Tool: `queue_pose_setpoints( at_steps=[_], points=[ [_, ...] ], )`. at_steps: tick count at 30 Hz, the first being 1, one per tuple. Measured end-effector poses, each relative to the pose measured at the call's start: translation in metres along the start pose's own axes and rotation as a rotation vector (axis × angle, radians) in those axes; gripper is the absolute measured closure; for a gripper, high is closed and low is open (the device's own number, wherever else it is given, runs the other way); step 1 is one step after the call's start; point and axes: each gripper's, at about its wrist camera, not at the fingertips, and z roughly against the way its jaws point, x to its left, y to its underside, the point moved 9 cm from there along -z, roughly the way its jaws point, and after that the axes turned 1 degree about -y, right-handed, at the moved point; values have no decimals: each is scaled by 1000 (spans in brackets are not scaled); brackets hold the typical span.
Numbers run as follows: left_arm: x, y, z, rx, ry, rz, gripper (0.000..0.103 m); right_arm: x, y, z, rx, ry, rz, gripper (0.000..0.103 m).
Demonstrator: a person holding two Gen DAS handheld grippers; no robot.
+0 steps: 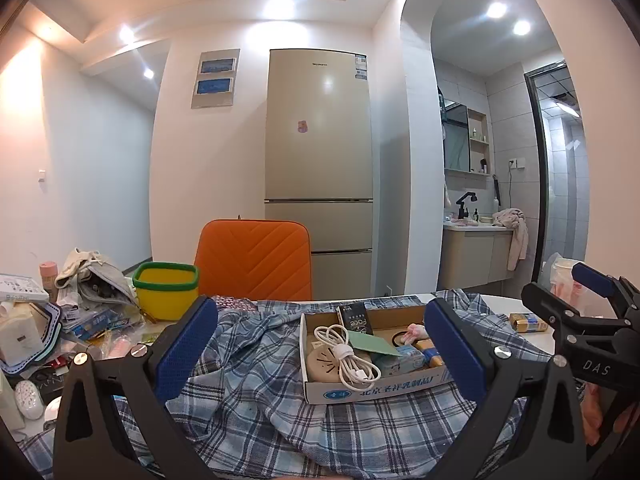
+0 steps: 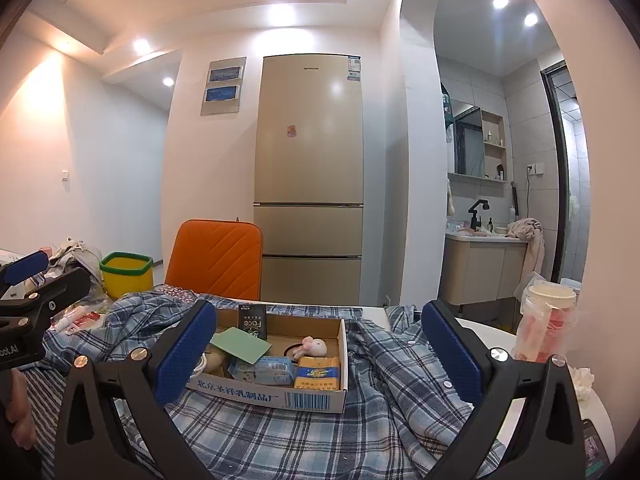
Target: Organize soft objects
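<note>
1. Judged from the layout, the work stands at its opening step: nothing is gripped, and the crumpled blue-and-white plaid cotton shirt lies spread over the white table with the shallow brown cardboard tray box sitting on top of it.
2. The left gripper hangs above the shirt with its jaws spread wide and empty; the box shows between its blue pads at 12 o'clock.
3. The right gripper is likewise spread wide and empty, with the box at 12 o'clock and a loose fold of shirt by its right pad at 3 o'clock.
4. The next move probably calls for clearing the box off the cloth, or pinching a free shirt edge at 3 o'clock of the box, since the box weighs the fabric down.
5. Count, soft things: one plaid shirt; one small pink plush toy in the box; one grey-and-cream cloth heap at 9 o'clock of the left view.
6. Count, in the box: one coiled white cable, one green card, one black carton, one yellow packet, one pale blue tissue pack. Further items under these cannot be counted.
7. Count, around: one yellow square tub with a green rim at 10 o'clock, one orange quilted chair back at 12 o'clock, one lidded plastic cup at 2 o'clock.
</note>
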Motion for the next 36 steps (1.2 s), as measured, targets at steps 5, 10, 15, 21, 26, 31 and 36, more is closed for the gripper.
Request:
queue_pose_setpoints(
  at_steps=[5,10,15,21,26,31,36],
  points=[
    [0,0,1,-4,-2,-4,0,0,0,0,-1,-1,1,0],
    [0,0,1,-1,1,0,0,0,0,0,-2,0,1,0],
    [1,1,0,4,1,1,0,0,0,0,0,0,0,0],
    [1,1,0,9,2,5,0,1,2,-2,6,0,0,0],
    [1,1,0,9,2,5,0,1,4,-3,12,2,0,0],
    [1,1,0,9,3,4,0,2,5,-4,15,2,1,0],
    [1,0,0,7,4,3,0,2,4,-4,14,2,0,0]
  ],
)
